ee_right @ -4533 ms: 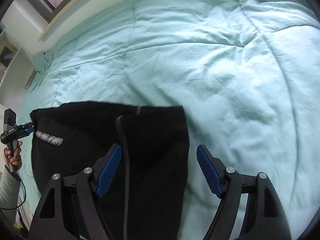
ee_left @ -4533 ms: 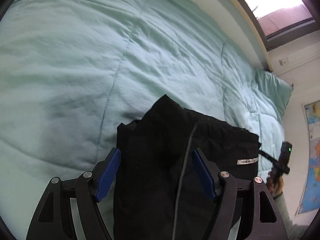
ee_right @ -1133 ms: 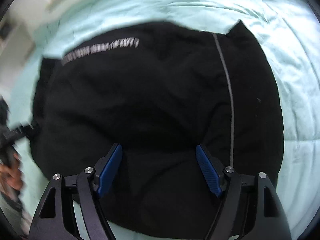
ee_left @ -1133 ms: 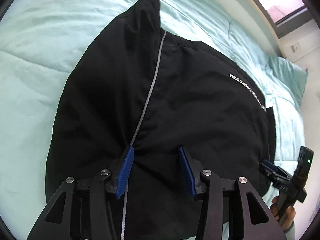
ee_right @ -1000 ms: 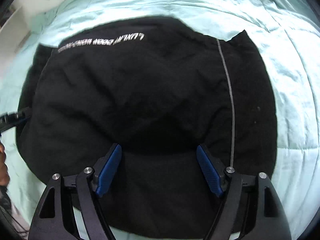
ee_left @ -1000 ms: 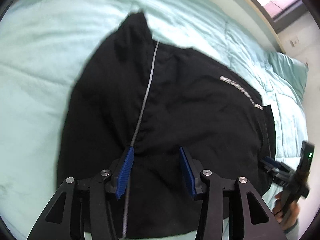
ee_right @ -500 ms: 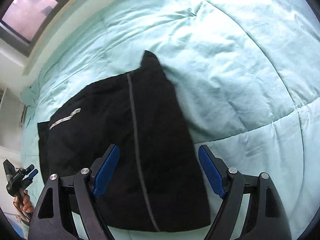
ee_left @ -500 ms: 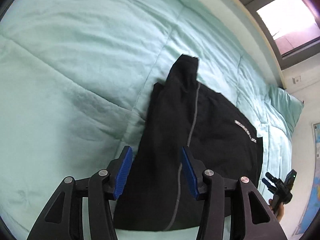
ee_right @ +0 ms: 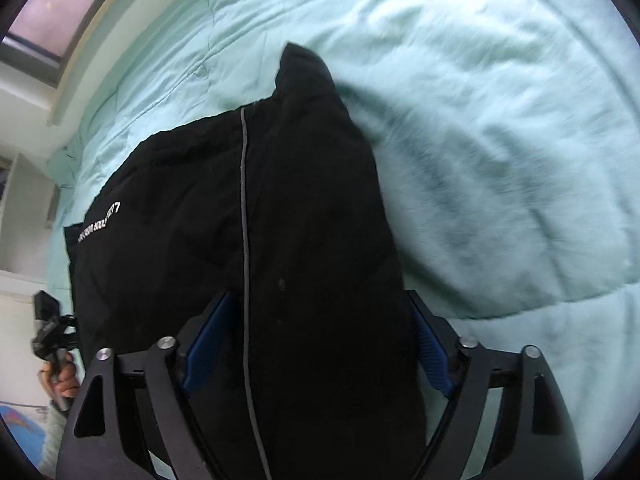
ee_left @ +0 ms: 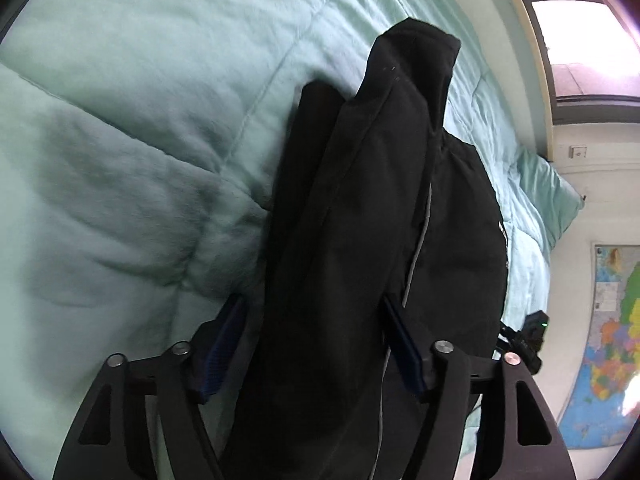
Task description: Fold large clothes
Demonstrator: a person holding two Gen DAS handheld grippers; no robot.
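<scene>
A black garment point(ee_left: 360, 220) with a grey stripe and white lettering lies folded on the mint-green quilt point(ee_left: 120, 100). It also shows in the right wrist view point(ee_right: 260, 220). My left gripper point(ee_left: 312, 344) is open, its blue pads on either side of the garment's near end, with cloth between the jaws. My right gripper point(ee_right: 316, 344) is open too, wide around the near part of the garment. Neither gripper pinches the cloth. The garment's near edge is hidden under both grippers.
The quilt point(ee_right: 500, 140) covers a bed on all sides. A green pillow point(ee_left: 548, 196) lies at the far right by a wall with a map point(ee_left: 600, 344). A window point(ee_left: 580, 40) is at the far end. The other hand-held gripper point(ee_right: 52, 332) shows at the left.
Both grippers have come down close over the garment, which now fills the space between their jaws. The garment has stayed folded on the quilt.
</scene>
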